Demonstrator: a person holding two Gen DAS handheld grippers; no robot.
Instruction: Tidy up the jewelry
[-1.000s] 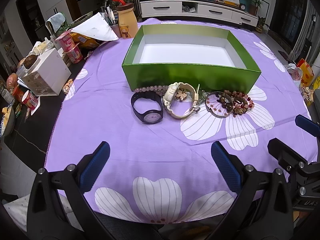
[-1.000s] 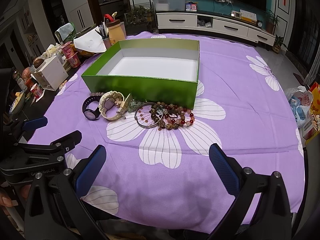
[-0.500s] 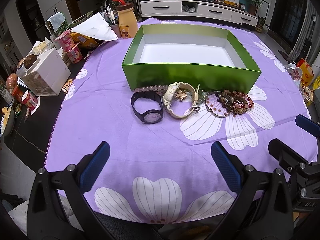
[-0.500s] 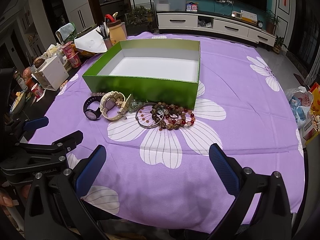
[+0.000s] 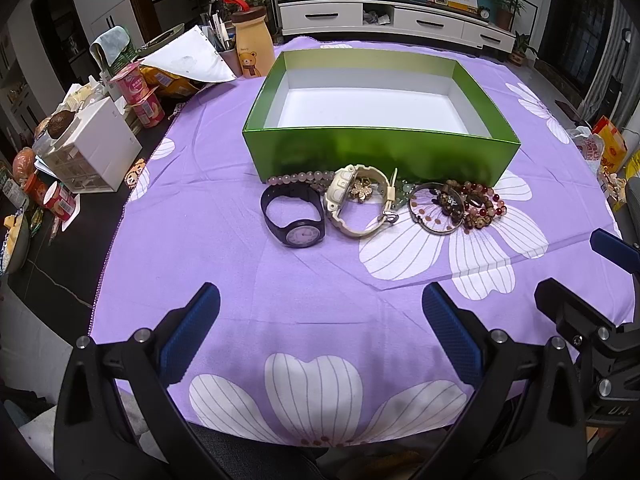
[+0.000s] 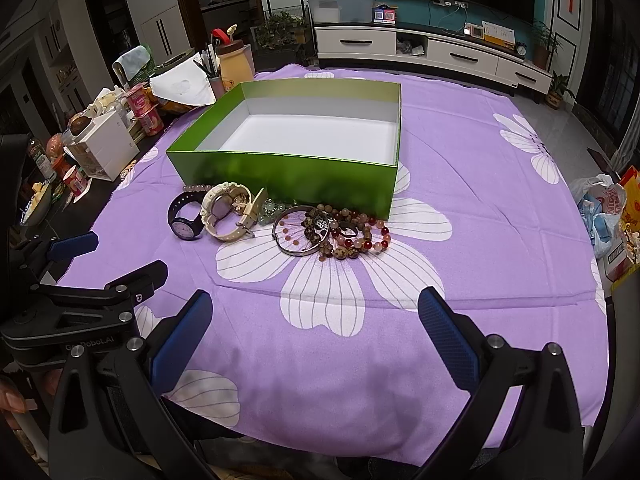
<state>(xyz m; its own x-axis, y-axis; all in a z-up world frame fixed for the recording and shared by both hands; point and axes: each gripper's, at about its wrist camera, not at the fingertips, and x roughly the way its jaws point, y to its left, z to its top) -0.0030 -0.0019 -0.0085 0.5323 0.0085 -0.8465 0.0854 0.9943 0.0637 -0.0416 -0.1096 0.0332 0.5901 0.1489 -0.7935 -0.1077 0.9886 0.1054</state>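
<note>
An empty green box (image 5: 380, 152) with a white inside stands on the purple flowered cloth; it also shows in the right wrist view (image 6: 288, 172). In front of it lie a black watch (image 5: 294, 216), a cream watch (image 5: 358, 200), a pink bead bracelet (image 5: 300, 178), a metal bangle (image 5: 436, 208) and a pile of brown and red bead bracelets (image 5: 480, 208). The same row shows in the right wrist view: black watch (image 6: 182, 216), cream watch (image 6: 226, 212), bangle (image 6: 300, 232), beads (image 6: 356, 236). My left gripper (image 5: 320, 328) and right gripper (image 6: 316, 328) are both open and empty, well short of the jewelry.
Clutter stands along the table's left edge: a white drawer unit (image 5: 96, 152), yoghurt cups (image 5: 140, 96), a bear bottle (image 5: 252, 48) and papers (image 5: 188, 60). Bags (image 6: 604, 208) lie on the floor at the right. Each gripper shows at the edge of the other's view.
The right wrist view has drifted slightly, so the box and jewelry sit a little further right in it. Both grippers stay open; nothing on the table has moved.
</note>
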